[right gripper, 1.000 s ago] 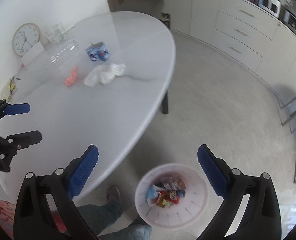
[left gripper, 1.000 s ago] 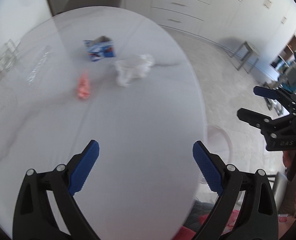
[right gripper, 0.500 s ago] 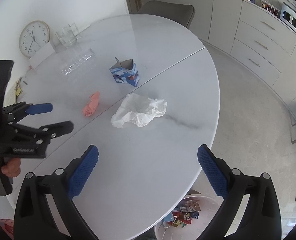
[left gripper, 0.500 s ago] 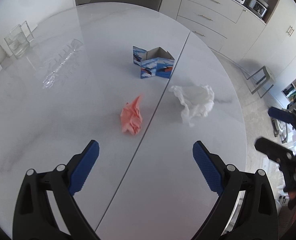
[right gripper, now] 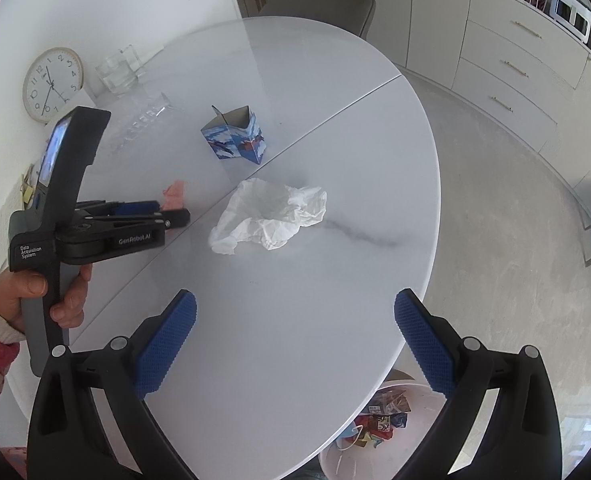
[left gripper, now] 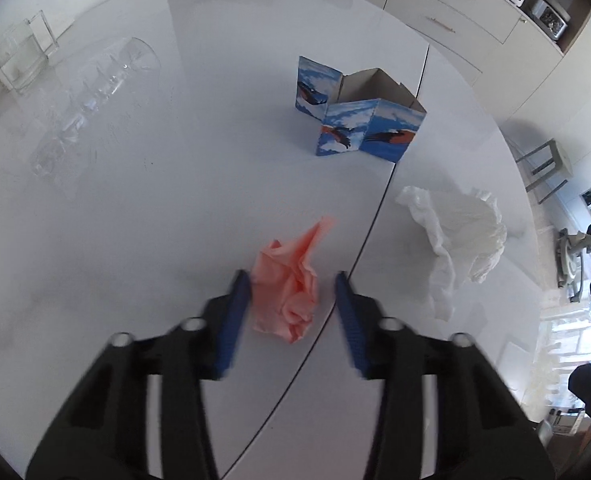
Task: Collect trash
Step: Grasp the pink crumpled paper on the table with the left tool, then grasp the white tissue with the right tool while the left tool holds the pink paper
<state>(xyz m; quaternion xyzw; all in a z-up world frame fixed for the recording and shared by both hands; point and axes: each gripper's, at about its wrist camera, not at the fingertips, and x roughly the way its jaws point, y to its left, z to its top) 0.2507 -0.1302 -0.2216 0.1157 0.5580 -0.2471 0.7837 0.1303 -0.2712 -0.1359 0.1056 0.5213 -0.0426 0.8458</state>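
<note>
- The left gripper (left gripper: 293, 286) is pointed steeply down at the white oval table (left gripper: 143, 248), and its jaws have just been closing around the crumpled pink napkin (left gripper: 289, 286).
- The pink napkin is seen between the two blue pads; the left pad (left gripper: 235, 312) appears to touch it, while a narrow gap is left beside the other, so the napkin is not yet clamped.
- The pink napkin lies on the table just left of the table's seam.
- A crumpled white tissue (left gripper: 459, 232) is found right of the pink napkin, across the seam and apart from it.
- An opened blue printed carton (left gripper: 359, 120) stands beyond the pink napkin, upright.
- A clear plastic package (left gripper: 91, 104) is laid far left of the pink napkin, with a glass container (left gripper: 21, 58) behind it.
- The right gripper (right gripper: 295, 344) is held wide apart with nothing between its pads, above the near table edge.
- A white bin (right gripper: 379, 436) holding wrappers is seen below that edge.
</note>
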